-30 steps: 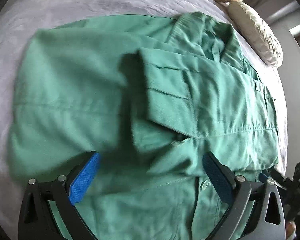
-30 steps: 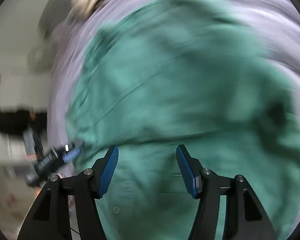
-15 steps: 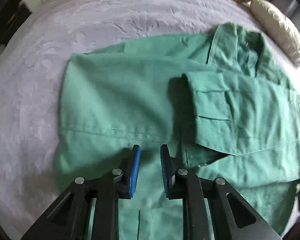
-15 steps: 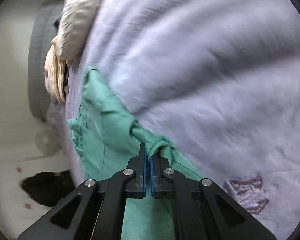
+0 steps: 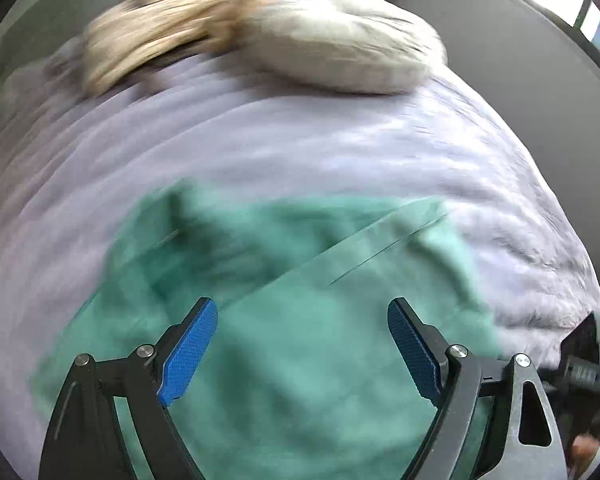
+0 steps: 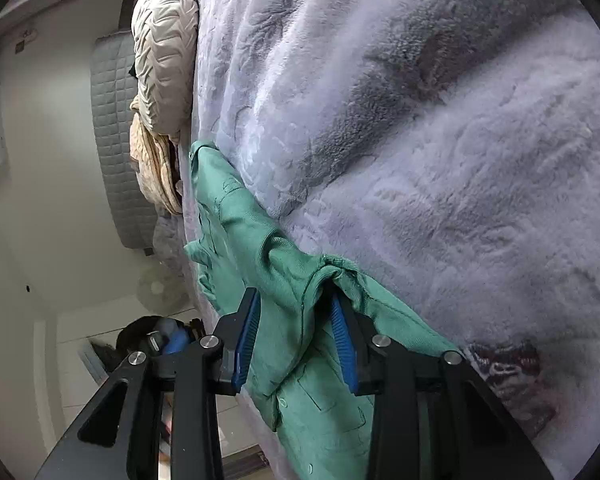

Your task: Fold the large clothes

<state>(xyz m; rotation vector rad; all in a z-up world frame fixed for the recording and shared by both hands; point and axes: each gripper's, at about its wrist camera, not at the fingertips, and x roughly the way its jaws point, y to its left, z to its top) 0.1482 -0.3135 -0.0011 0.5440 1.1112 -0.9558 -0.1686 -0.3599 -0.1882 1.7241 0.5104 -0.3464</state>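
A green button shirt [image 5: 300, 300] lies on a lavender blanket [image 5: 300, 140] covering the bed. The left wrist view is motion-blurred. My left gripper [image 5: 302, 344] is open above the shirt, holding nothing. In the right wrist view the shirt [image 6: 236, 216] lies folded along the bed's edge. My right gripper [image 6: 296, 340] is open, its blue pads [image 6: 342, 340] standing either side of a raised bunch of the shirt's fabric [image 6: 296, 280]. The other gripper shows at the left view's right edge [image 5: 584, 364].
A cream quilted pillow [image 5: 340, 56] and a tan blanket [image 5: 152, 36] lie at the head of the bed; both show in the right view, the pillow [image 6: 160, 48] above the tan blanket [image 6: 152, 168]. A grey padded headboard [image 6: 112, 120] and white floor lie beyond the bed edge.
Both grippers were shut half a second ago and have opened. The right one let go of the shirt fold. The left one swung toward the head of the bed.
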